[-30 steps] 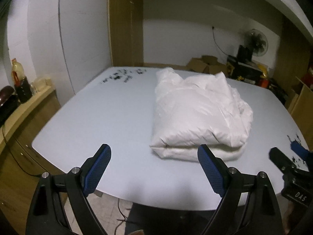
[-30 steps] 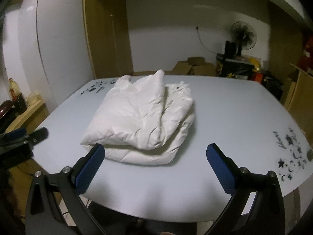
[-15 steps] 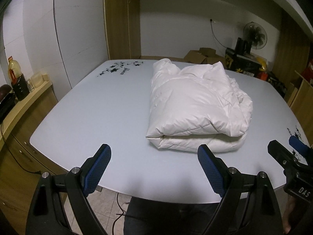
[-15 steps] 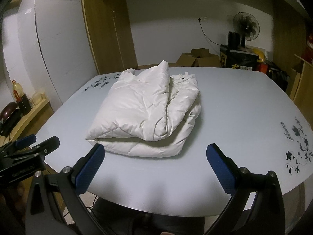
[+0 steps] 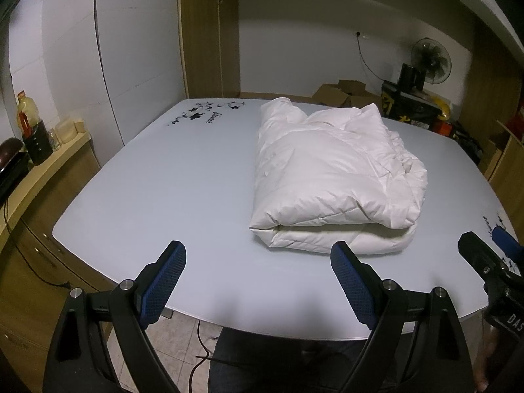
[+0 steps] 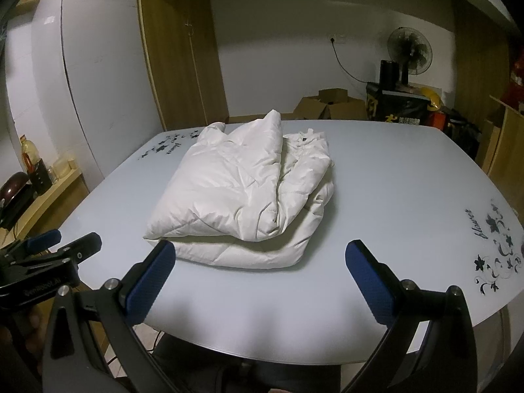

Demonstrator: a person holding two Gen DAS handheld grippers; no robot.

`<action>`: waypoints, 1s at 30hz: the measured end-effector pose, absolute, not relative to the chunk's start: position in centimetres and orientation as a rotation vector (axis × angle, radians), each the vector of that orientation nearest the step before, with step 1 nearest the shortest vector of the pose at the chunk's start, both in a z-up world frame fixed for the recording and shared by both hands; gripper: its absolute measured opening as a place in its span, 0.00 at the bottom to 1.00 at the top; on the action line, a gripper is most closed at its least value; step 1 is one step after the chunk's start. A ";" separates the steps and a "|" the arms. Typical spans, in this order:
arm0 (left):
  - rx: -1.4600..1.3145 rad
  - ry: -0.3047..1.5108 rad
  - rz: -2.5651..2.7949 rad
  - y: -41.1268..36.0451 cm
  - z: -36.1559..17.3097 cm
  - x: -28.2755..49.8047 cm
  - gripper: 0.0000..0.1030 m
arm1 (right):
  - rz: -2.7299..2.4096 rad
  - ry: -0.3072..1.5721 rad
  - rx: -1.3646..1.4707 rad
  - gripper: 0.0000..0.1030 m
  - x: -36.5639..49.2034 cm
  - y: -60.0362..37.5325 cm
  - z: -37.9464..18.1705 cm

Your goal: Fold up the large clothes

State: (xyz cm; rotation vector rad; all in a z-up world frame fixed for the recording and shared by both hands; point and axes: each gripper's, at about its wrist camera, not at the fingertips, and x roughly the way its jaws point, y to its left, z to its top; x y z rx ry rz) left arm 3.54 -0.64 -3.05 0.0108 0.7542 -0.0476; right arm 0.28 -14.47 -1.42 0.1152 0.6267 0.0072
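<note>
A white puffy garment (image 5: 334, 177) lies folded into a thick bundle on the pale grey table (image 5: 170, 196). It also shows in the right wrist view (image 6: 242, 196). My left gripper (image 5: 258, 275) is open and empty over the table's near edge, short of the bundle and left of its middle. My right gripper (image 6: 262, 275) is open and empty over the near edge, just in front of the bundle. Each gripper shows at the edge of the other's view, the right (image 5: 491, 268) and the left (image 6: 52, 255).
Black flower prints mark the table's far left corner (image 5: 203, 114) and right side (image 6: 494, 255). A low wooden counter with bottles (image 5: 29, 131) runs along the left. Cardboard boxes (image 6: 330, 104), a fan (image 6: 409, 49) and a wooden cupboard (image 6: 183, 65) stand behind the table.
Both grippers have drawn back and risen a little from the bundle; more of the table's near edge and the floor below it shows. Both stay open. The bundle has not moved.
</note>
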 end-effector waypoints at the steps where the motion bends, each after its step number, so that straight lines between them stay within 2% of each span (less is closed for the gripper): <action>1: 0.010 0.755 -0.047 -0.7 -3.1 3.5 0.88 | 0.008 0.627 0.114 1.00 0.3 -14.4 -1.4; 30: 0.004 0.755 -0.032 -0.3 -3.2 3.7 0.88 | 0.022 0.638 0.112 1.00 0.1 -13.6 -1.5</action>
